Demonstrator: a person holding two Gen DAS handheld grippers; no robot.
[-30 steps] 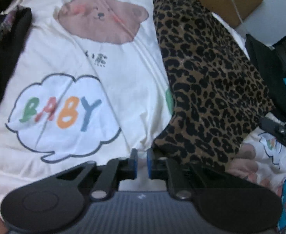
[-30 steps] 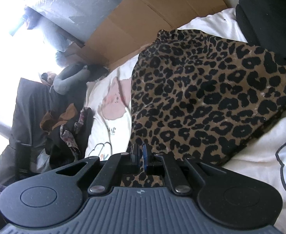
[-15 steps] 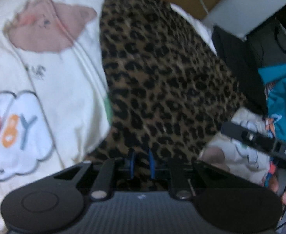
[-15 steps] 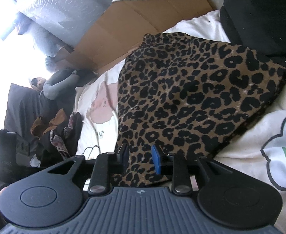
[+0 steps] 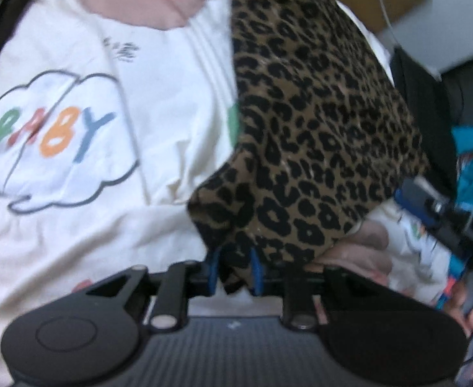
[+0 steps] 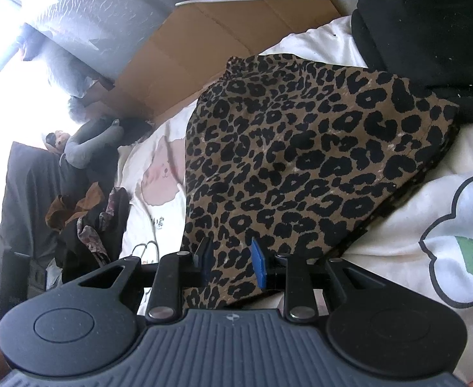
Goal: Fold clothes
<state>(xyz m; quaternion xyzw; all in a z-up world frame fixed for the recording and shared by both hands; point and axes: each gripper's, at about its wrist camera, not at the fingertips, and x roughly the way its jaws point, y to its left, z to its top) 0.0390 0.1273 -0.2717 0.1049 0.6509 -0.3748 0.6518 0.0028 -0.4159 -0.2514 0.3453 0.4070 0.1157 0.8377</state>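
Cream bedsheet [image 5: 172,64] | leopard garment [image 5: 317,129] corner between opening left gripper [image 5: 235,272] jaws

The left gripper [image 5: 235,272] sits at the lower centre of its view, angled steeply downward, its 2 blue pads [image 5: 214,269] opening with fabric between them. The right gripper [image 6: 230,262], lower centre, holds its jaws apart over cloth.

Open bedsheet [image 5: 159,74] left of the left gripper [image 5: 235,274]; leopard-print garment [image 5: 317,122] ahead and between its opening jaws. Black clothing [image 6: 430,25] and cardboard [image 6: 223,35] blocking beyond the right gripper [image 6: 231,261].
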